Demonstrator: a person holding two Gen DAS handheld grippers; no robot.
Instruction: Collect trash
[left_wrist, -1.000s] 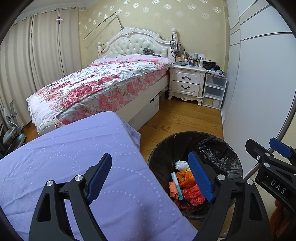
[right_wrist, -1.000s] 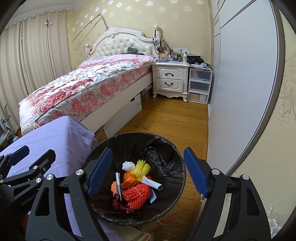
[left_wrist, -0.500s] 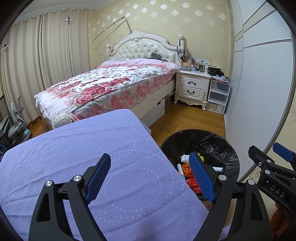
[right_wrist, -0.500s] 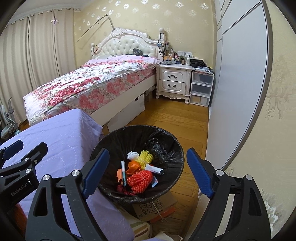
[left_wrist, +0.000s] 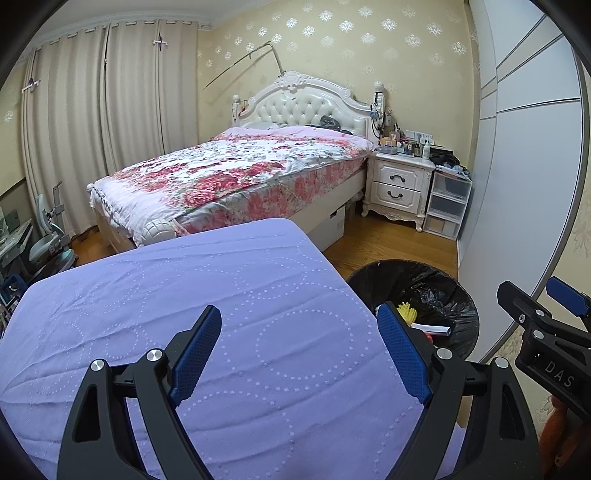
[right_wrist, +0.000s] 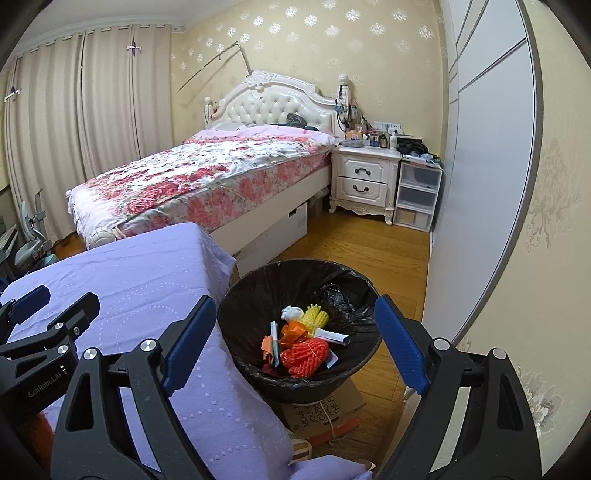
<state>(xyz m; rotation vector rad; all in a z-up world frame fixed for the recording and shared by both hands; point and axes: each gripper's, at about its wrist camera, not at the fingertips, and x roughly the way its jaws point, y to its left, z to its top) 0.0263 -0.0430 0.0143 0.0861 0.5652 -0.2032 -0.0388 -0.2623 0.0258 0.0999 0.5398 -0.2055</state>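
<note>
A bin with a black liner (right_wrist: 236, 302) stands on the wood floor beside a table under a purple cloth (left_wrist: 184, 295). It holds trash: red netting (right_wrist: 304, 356), yellow netting (right_wrist: 316, 317), orange scraps, a white wad and a pen. My right gripper (right_wrist: 295, 343) is open and empty above the bin. My left gripper (left_wrist: 299, 354) is open and empty above the purple cloth, with the bin (left_wrist: 443, 288) at its right. The right gripper shows at the right edge of the left wrist view (left_wrist: 546, 332).
A bed with a floral cover (left_wrist: 240, 173) fills the back. A white nightstand (left_wrist: 399, 184) and plastic drawers (left_wrist: 447, 203) stand by a grey wardrobe (left_wrist: 524, 166). A cardboard box (right_wrist: 325, 406) lies under the bin. A chair (left_wrist: 48, 247) is far left.
Both grippers have risen and pulled back from the bin. The left one has moved left over the purple cloth. The trash in the bin has not moved.
</note>
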